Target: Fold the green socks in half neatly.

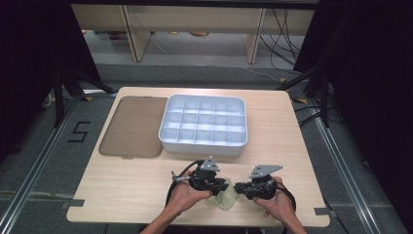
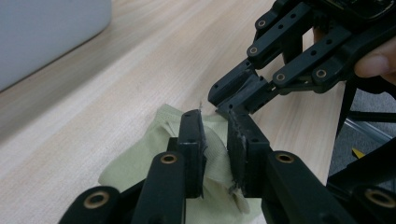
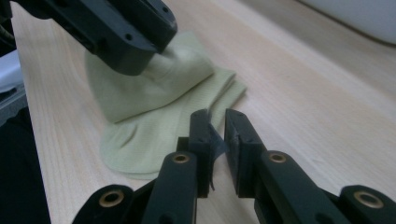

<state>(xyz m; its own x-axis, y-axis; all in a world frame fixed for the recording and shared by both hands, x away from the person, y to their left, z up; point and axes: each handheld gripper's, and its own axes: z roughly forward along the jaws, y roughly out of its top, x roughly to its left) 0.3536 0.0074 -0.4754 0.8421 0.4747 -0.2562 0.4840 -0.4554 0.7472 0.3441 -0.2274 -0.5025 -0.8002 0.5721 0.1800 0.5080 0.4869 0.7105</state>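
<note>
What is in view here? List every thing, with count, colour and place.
table: one, light wood, under everything
tray: one, white, many compartments, middle of the table toward the far side
lid: one, translucent brown, flat on the table at the tray's left
cloth: one, pale green, crumpled, near the front edge between the tongs
figure 5: one, black, on the grey floor left of the table
cables: several, dark, on the floor beyond the table
left tongs: one, black, jaws closed on a fold of the cloth
right tongs: one, black, jaws nearly together at the cloth's edge
hands: two, each holding one of the tongs at the front edge
</note>
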